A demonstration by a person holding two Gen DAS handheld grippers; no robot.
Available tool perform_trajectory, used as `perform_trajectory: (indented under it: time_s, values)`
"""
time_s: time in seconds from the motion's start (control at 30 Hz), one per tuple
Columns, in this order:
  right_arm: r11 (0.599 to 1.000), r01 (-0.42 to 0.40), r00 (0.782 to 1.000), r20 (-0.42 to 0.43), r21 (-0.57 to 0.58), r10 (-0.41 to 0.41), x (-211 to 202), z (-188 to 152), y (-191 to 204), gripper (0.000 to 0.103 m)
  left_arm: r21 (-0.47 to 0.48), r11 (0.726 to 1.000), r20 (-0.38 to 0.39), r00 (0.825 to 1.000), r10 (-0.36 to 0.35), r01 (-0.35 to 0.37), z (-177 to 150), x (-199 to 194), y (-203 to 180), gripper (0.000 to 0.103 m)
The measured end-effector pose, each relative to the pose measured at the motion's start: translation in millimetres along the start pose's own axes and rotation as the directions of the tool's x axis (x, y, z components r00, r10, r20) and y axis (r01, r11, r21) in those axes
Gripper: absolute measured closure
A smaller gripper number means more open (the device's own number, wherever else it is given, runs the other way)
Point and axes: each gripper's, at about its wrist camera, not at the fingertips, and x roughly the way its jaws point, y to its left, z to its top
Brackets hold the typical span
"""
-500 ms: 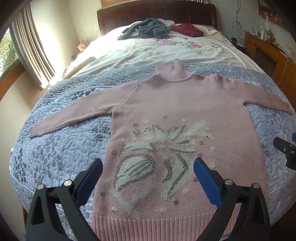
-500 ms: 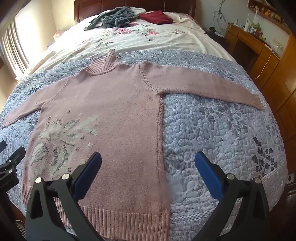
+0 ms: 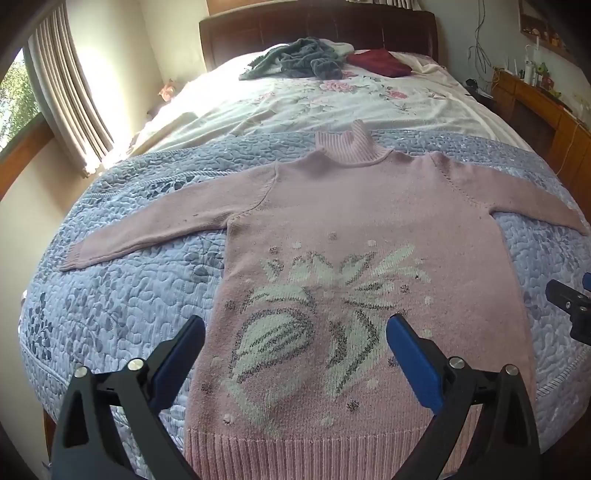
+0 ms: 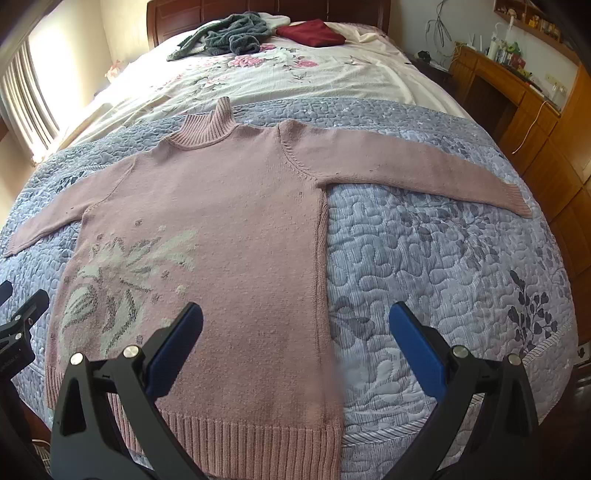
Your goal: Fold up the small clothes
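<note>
Left hand-held gripper (image 3: pixel 295 354): fingers spread wide, nothing between them, hovering over the lower front of the pink sweater (image 3: pixel 369 229). Left pad sits above the sweater's left side seam, right pad above the flower pattern (image 3: pixel 317 314).

Sweater lies flat, face up, on the grey quilt (image 3: pixel 122 295) across the bed. Long axis of the body runs straight away from the grippers: ribbed hem nearest, turtleneck collar (image 3: pixel 351 147) farthest. Both sleeves stretched out sideways, left cuff ahead-left, near the quilt's left edge.

Right hand-held gripper (image 4: pixel 295 347): also spread wide, empty. It straddles the sweater's right side seam, left pad over knit, right pad over bare quilt. Right sleeve (image 4: pixel 424 173) ends ahead-right, close to the bed edge.

Open quilt right of the body. Far ahead: grey garment (image 4: pixel 229 35), red garment (image 4: pixel 314 31). No containers.
</note>
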Motion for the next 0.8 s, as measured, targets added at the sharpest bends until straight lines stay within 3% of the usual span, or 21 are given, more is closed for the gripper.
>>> perform_trajectory:
  time_s: [0.8]
  values:
    - [1.0,-0.006,1.0,-0.008,0.014,0.006,8.3,0.0,2.5,0.003,0.0,1.0,0.002,1.0,0.009,-0.009,-0.1,0.8,-0.1,0.004]
